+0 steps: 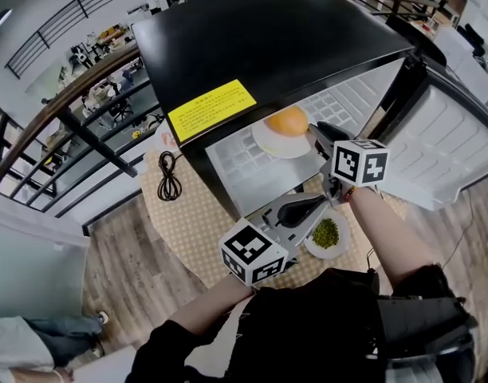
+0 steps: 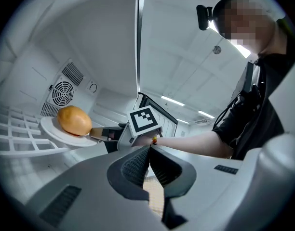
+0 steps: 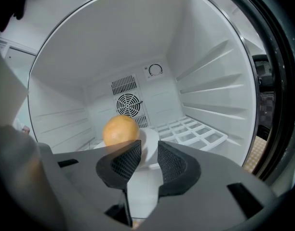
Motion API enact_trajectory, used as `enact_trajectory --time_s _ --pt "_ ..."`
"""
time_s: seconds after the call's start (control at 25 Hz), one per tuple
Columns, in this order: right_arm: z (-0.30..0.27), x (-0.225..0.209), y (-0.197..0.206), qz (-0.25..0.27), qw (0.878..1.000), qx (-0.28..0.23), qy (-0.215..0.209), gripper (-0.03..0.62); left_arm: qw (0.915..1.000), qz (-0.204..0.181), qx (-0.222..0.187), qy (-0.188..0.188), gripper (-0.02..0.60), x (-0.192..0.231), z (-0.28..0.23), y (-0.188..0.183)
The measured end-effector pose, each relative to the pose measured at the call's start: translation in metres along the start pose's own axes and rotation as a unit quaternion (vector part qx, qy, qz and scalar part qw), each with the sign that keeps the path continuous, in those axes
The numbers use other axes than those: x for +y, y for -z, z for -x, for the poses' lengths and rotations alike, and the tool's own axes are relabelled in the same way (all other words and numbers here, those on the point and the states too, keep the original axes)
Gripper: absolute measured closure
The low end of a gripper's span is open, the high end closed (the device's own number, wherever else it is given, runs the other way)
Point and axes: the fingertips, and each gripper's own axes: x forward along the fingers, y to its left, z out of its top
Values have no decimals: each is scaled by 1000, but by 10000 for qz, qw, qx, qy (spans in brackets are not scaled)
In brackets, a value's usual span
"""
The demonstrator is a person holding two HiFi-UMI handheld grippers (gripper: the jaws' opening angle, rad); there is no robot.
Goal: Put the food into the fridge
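Note:
A round orange food point(image 1: 288, 120) point(image 3: 120, 130) point(image 2: 73, 120) lies on a white plate point(image 1: 269, 142) point(image 3: 148, 141) point(image 2: 51, 129). The plate rests on the white grid shelf point(image 1: 236, 166) point(image 3: 195, 131) inside the open fridge. My right gripper point(image 1: 314, 128) point(image 3: 144, 150) point(image 2: 94, 135) reaches into the fridge, shut on the plate's near rim. My left gripper point(image 1: 324, 199) point(image 2: 150, 150) hangs shut and empty in front of the fridge, above a second white plate of green food point(image 1: 325, 234) on the table.
The fridge is black on top point(image 1: 260, 38) with a yellow label point(image 1: 212, 108); its white door point(image 1: 451, 150) stands open to the right. It sits on a round woven-topped table point(image 1: 188, 222) with a coiled black cable point(image 1: 169, 178). A fan grille point(image 3: 127, 103) marks the fridge's back wall.

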Motion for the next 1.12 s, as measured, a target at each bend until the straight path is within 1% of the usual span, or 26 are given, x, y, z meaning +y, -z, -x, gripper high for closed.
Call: enact_trajectory --time_s 0.2,0.36,0.44,0.6,0.68,0.76,0.8,0.88,1.0,1.12 --pt "2 1 0 377 9993 23 22 494 9998 -107 27 -173 568 -2 8 -6" --pt "3 1 -1 428 9991 35 -46 493 9991 -128 30 -401 568 -3 16 -10" --pt "4 -1 -2 302 9995 -20 -103 493 9986 -151 33 -500 568 -6 18 -11" --pt "13 -11 -14 -259 9993 -258 -120 493 9973 -202 9 -702 568 -15 17 -13" --pt "16 -13 -19 -425 9983 -343 -183 493 9964 -220 -2 -813 568 -20 16 -13" --pt "20 -14 -25 -528 9973 -429 -272 497 9956 -219 -10 -916 568 -27 14 -13" --pt "22 -15 -27 -582 9966 -485 -318 512 9951 -219 -17 -964 568 -31 12 -13" --pt "26 -14 -34 -671 9949 -617 -424 567 9941 -246 -27 -1054 568 -39 8 -14" --pt "34 -13 -40 -747 9922 -763 -643 574 9927 -323 -24 -1165 568 -51 1 -16" --pt "45 -12 -43 -818 9897 -797 -858 574 9909 -339 -53 -1303 568 -59 -3 -15"
